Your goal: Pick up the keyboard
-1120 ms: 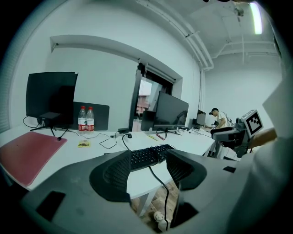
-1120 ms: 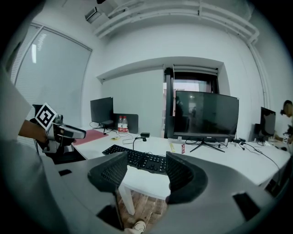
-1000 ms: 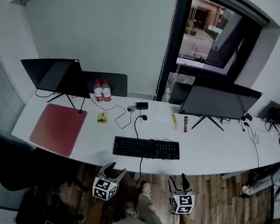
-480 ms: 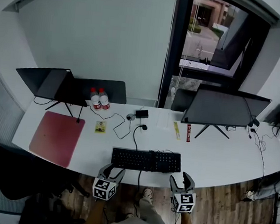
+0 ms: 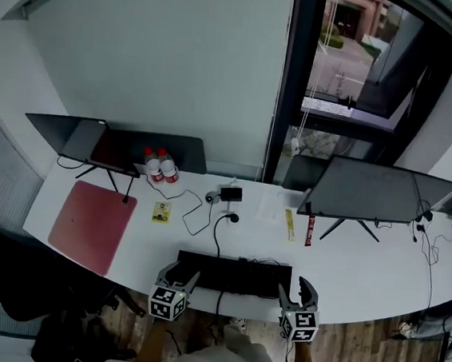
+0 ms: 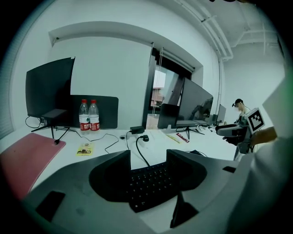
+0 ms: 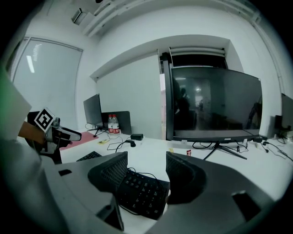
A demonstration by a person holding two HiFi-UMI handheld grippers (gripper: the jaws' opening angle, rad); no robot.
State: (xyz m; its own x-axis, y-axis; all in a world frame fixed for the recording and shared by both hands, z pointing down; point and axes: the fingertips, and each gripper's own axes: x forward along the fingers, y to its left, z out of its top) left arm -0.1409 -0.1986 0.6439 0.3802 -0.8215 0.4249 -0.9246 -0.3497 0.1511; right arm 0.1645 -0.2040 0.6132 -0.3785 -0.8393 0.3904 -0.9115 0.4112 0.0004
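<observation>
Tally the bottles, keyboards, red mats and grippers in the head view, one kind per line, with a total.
Bottles: 2
Keyboard: 1
Red mat: 1
Grippers: 2
Total: 6

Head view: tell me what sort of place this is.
Probably an office: a long white desk holds a flat black keyboard and a wide black monitor on a stand.
</observation>
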